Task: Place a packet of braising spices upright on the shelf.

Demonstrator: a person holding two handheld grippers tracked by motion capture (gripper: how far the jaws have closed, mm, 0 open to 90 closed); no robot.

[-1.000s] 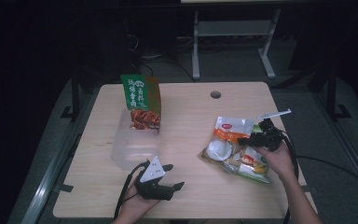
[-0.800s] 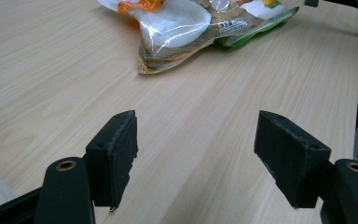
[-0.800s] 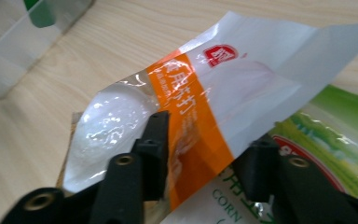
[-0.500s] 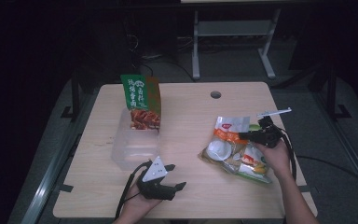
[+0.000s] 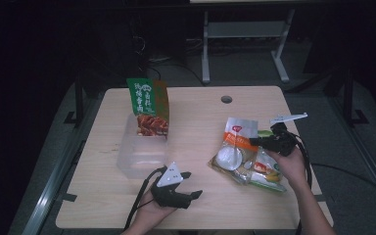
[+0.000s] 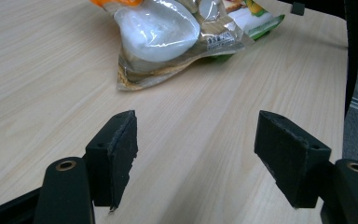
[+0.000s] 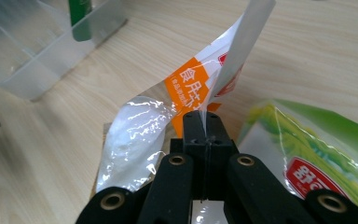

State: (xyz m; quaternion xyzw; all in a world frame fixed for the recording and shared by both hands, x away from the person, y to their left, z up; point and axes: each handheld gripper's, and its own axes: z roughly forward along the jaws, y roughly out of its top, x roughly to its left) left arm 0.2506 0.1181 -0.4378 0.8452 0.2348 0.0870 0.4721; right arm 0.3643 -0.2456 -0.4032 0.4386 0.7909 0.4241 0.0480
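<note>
A clear snack bag with an orange label (image 5: 233,148) lies on the right half of the table, partly over a green bag (image 5: 269,175). My right gripper (image 5: 252,142) has just been closing, and its jaws are shut on the clear bag's upper edge (image 7: 204,108), which stands up from between the pads. My left gripper (image 5: 194,184) rests near the front edge, open, with only bare wood between its fingers (image 6: 117,154). The clear bag (image 6: 161,35) lies ahead of it.
A clear plastic container (image 5: 142,155) sits left of centre, with a green and orange pouch (image 5: 147,105) standing at its far end. The table (image 5: 196,117) has a cable hole (image 5: 226,99) near its back edge. Dark floor and a metal stand lie beyond.
The right gripper's jaws have closed on the clear bag's upper edge, which now stands lifted. The left gripper has stayed where it was.
</note>
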